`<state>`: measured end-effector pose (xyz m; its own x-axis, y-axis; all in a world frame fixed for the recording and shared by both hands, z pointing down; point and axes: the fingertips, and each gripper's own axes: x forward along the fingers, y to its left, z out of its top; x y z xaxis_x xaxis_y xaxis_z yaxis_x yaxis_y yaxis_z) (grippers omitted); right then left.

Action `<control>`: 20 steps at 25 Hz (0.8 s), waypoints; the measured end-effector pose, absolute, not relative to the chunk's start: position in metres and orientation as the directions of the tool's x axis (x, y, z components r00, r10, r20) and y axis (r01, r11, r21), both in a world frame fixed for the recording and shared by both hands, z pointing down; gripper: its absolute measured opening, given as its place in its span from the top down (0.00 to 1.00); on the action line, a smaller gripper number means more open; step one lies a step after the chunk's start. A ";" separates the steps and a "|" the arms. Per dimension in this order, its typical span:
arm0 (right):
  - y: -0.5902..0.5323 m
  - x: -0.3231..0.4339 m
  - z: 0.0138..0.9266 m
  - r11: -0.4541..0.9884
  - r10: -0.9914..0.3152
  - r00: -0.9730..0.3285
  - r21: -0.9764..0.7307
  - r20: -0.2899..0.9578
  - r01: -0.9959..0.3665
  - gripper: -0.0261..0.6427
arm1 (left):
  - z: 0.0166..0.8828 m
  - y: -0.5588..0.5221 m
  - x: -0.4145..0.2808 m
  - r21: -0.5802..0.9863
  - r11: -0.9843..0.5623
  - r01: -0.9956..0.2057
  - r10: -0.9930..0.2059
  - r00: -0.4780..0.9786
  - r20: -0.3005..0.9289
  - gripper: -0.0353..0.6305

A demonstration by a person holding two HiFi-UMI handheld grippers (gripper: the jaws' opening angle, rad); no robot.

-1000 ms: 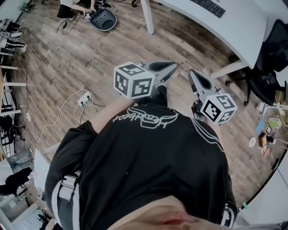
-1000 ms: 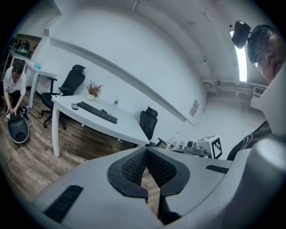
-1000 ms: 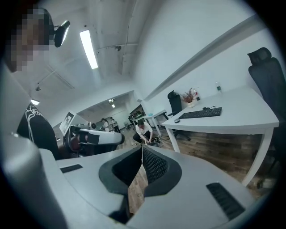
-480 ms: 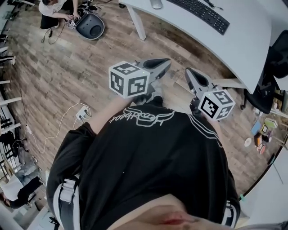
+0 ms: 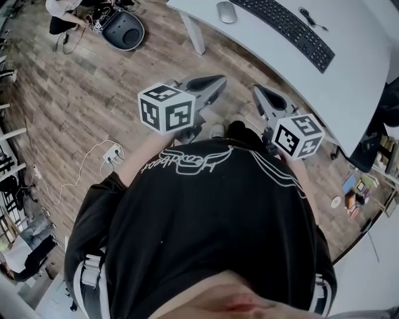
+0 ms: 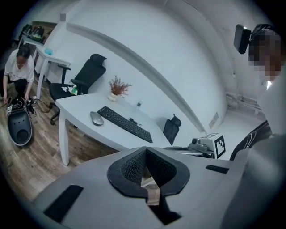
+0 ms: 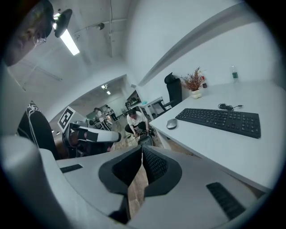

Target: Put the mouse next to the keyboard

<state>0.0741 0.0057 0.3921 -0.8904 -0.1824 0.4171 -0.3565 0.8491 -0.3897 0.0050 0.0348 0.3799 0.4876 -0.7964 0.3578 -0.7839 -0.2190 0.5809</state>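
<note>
- The mouse lies on the white desk, near its left end and close to the front edge.
- The keyboard lies just right of the mouse with a small gap between them, and its cable is at the far side.
- We hold the left gripper in the air short of the desk, jaws together and empty.
- We hold the right gripper beside it, jaws likewise together, gripping nothing.
- A plant stands at the desk's far edge.
- On the floor, a person crouches well left of the desk, and a power strip lies nearer us.
</note>
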 end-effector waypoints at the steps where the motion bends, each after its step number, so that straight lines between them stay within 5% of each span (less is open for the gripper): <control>1: 0.001 0.068 0.395 0.851 -0.169 -0.891 -0.394 0.420 -0.348 0.94 | 0.383 0.032 -0.001 0.584 -0.204 -0.786 -0.800 0.478 0.363 0.94; 20: -0.195 -0.060 0.401 0.865 -0.056 -0.904 -0.432 0.424 -0.256 0.94 | 0.389 -0.155 -0.129 0.575 -0.073 -0.815 -0.813 0.382 0.439 0.94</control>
<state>-0.0602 -0.1949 0.4014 -0.9037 -0.0557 0.4245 -0.2563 0.8646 -0.4323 -0.1286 -0.1546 0.3889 0.3821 -0.8134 0.4387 -0.8149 -0.0727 0.5750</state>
